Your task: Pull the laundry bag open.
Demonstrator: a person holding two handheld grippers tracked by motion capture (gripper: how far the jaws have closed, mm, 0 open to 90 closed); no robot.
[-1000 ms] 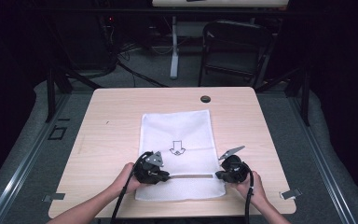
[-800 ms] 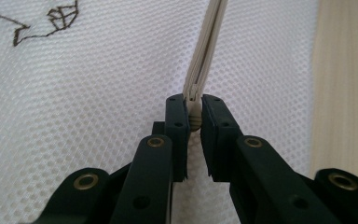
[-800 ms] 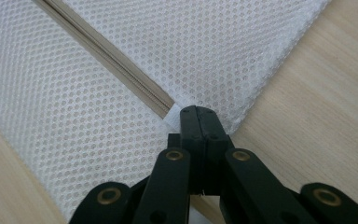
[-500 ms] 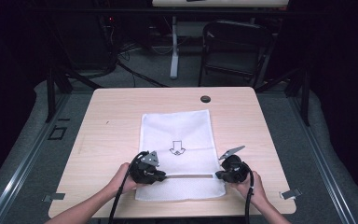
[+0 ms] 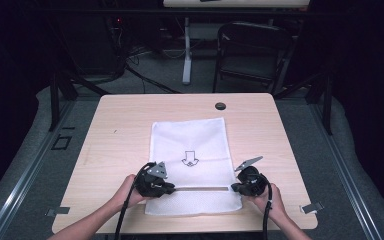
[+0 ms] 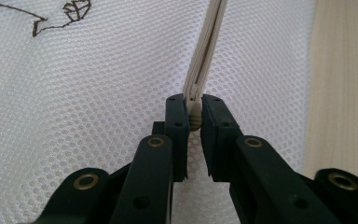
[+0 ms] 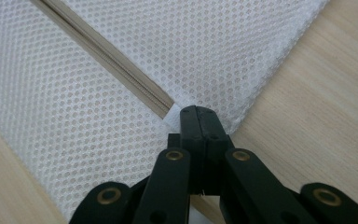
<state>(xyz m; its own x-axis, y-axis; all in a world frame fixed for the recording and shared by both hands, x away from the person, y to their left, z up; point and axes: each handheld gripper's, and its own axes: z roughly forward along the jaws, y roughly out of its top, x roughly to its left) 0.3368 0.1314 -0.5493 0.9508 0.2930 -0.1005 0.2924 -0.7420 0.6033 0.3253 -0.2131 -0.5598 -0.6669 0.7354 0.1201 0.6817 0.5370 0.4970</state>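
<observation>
Mesh laundry bag (image 5: pixel 190 145), white, lies flat at centre of the high view on a light wooden table (image 5: pixel 115 125), with a brown arrow emblem (image 5: pixel 190 160) at its middle and a beige zipper (image 5: pixel 202 188) running across its lower part. Left gripper (image 6: pixel 194 114), lower left of the bag, is clamped on the zipper pull (image 6: pixel 194 120). Right gripper (image 7: pixel 199 122), lower right, is pressed closed on the bag's edge at the zipper's end. Black grommet (image 5: pixel 220 105) sits near the table's upper edge.
</observation>
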